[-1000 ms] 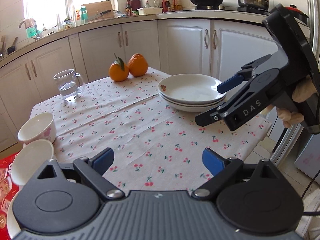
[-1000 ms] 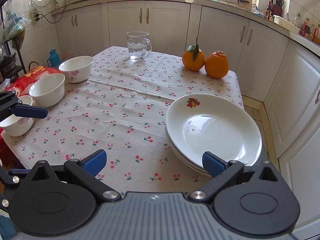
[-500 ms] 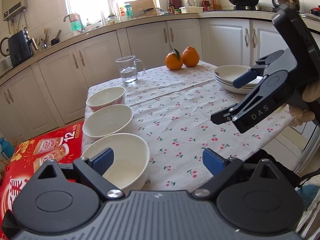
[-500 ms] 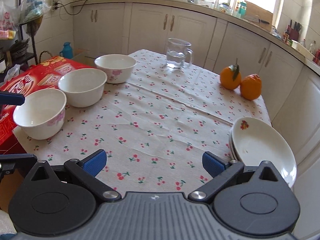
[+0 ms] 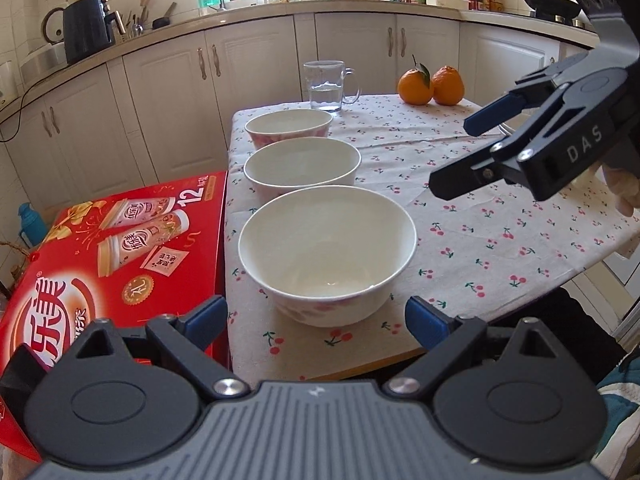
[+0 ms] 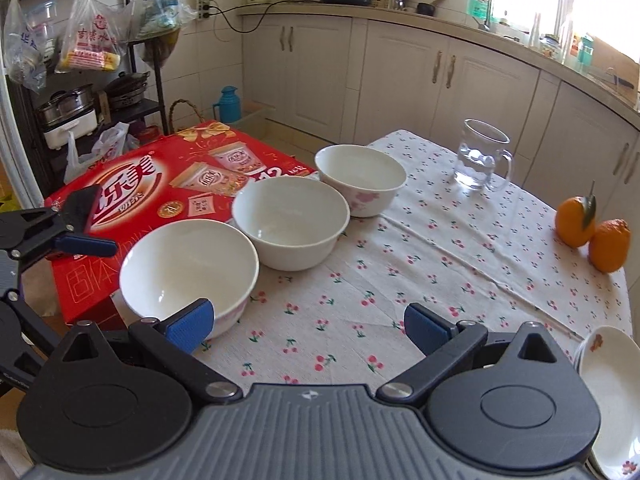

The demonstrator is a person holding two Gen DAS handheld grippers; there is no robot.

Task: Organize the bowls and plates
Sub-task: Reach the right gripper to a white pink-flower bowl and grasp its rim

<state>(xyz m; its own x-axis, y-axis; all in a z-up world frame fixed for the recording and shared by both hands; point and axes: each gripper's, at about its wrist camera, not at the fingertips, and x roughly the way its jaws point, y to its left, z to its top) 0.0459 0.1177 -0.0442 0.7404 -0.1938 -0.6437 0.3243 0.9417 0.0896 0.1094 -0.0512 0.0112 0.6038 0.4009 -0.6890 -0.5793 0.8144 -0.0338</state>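
Note:
Three white bowls stand in a row along the table's left edge: a near bowl (image 5: 328, 252) (image 6: 188, 272), a middle bowl (image 5: 302, 168) (image 6: 290, 220) and a far bowl (image 5: 289, 128) (image 6: 360, 178). My left gripper (image 5: 316, 320) (image 6: 90, 224) is open, and the near bowl sits just ahead of its spread fingers, untouched. My right gripper (image 6: 310, 322) (image 5: 460, 152) hangs open over the cloth to the right of the bowls, holding nothing. A stack of white plates (image 6: 608, 384) lies at the table's right edge, cut off by the frame.
A glass mug of water (image 5: 326, 86) and two oranges (image 5: 432, 84) stand at the back of the table. A red carton (image 5: 120, 248) lies lower, against the table's left side. The cherry-print tablecloth (image 6: 420, 272) is bare in the middle. Cabinets ring the room.
Both grippers have swung left, from the plate stack to the row of bowls. The near bowl now fills the left wrist view. Both stay open and empty.

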